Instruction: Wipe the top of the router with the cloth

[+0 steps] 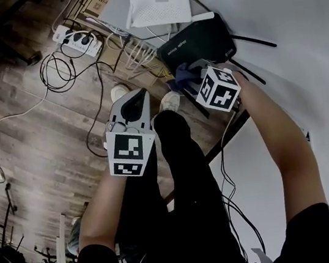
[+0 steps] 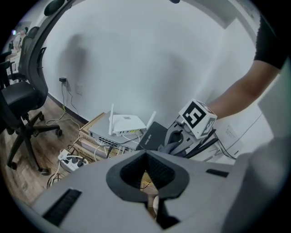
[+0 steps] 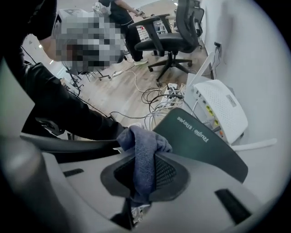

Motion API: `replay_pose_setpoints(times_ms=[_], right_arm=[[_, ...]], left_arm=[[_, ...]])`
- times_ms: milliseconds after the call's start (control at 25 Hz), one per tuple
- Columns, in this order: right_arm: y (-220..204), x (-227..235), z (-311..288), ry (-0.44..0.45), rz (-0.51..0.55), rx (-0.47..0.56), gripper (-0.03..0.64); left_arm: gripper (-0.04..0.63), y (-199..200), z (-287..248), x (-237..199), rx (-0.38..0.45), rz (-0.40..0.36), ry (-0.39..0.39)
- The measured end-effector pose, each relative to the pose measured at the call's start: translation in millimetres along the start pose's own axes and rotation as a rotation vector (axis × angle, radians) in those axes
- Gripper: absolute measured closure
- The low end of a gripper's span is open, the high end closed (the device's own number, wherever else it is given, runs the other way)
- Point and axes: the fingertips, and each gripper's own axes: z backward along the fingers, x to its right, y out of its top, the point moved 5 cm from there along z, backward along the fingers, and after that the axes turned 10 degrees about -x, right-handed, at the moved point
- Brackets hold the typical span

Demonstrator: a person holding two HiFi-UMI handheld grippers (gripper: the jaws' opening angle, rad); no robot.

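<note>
The right gripper (image 3: pixel 146 157) is clamped on the cloth (image 3: pixel 144 142) at the near edge of the black router (image 3: pixel 205 142). Its top lies mostly ahead, so the wiping looks barely begun. The left gripper (image 2: pixel 146 155) hangs back, closed and empty.

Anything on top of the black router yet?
The black router shows a bare top where visible. The cloth, pinched in the right tongs, sits at its near edge; the tongs cover that edge, so contact can't be confirmed.
</note>
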Motion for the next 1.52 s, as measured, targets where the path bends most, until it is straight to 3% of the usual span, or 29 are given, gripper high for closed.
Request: replay_pose_setpoints(times_ms=[320, 480, 840, 1000, 1160, 1320, 1520], right_arm=[[-21, -17, -9, 0.205, -0.061, -0.144, 0.58], [-23, -14, -12, 0.245, -0.048, -0.167, 0.58], [-50, 13, -11, 0.109, 0.127, -0.376, 0.581], [-73, 33, -10, 0.052, 0.145, -0.496, 0.581], [-88, 46, -11, 0.068, 0.143, -0.577, 0.58], [-93, 54, -9, 0.094, 0.21, -0.644, 0.581], [-108, 67, -8, 0.053, 0.269, -0.702, 0.581]], left_arm=[[0.597, 0, -8, -1, -0.011, 0.01, -0.009], [0.597, 0, -12, 2, -0.016, 0.031, -0.017], [0.597, 3, -17, 7, -0.01, 0.042, -0.027], [0.597, 5, -17, 7, -0.007, 0.04, -0.027], [0.597, 4, -19, 5, -0.01, 0.044, -0.028], [0.597, 3, -18, 6, -0.016, 0.048, -0.034], [0.597, 3, -20, 12, -0.017, 0.036, -0.046]])
